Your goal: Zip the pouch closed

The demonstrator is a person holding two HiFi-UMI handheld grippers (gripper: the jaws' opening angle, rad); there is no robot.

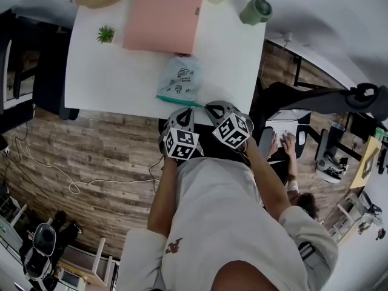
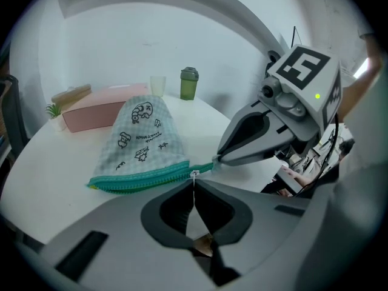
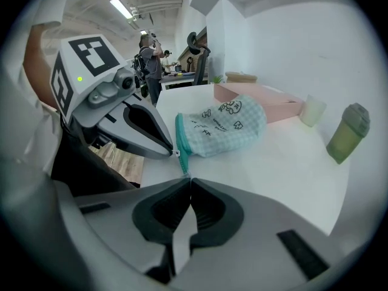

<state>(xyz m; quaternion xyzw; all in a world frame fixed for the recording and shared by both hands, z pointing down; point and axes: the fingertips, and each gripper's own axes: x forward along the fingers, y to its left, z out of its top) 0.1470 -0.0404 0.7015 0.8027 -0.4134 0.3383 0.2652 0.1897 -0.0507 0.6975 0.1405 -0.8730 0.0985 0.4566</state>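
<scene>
We see a big white tabletop (image 1: 109, 77) with a flat pink box (image 1: 163, 14) at its far side. Our left gripper (image 2: 194, 183) and right gripper (image 3: 187, 179) sit side by side at the near edge. The checked green pouch (image 1: 180, 77) lies flat on the tabletop, just in front of them and close to the pink box. The right fingers are clenched on the end of the teal zip (image 2: 145, 177). The left fingers are pinched tight on the tiny white zip pull (image 2: 194, 174).
</scene>
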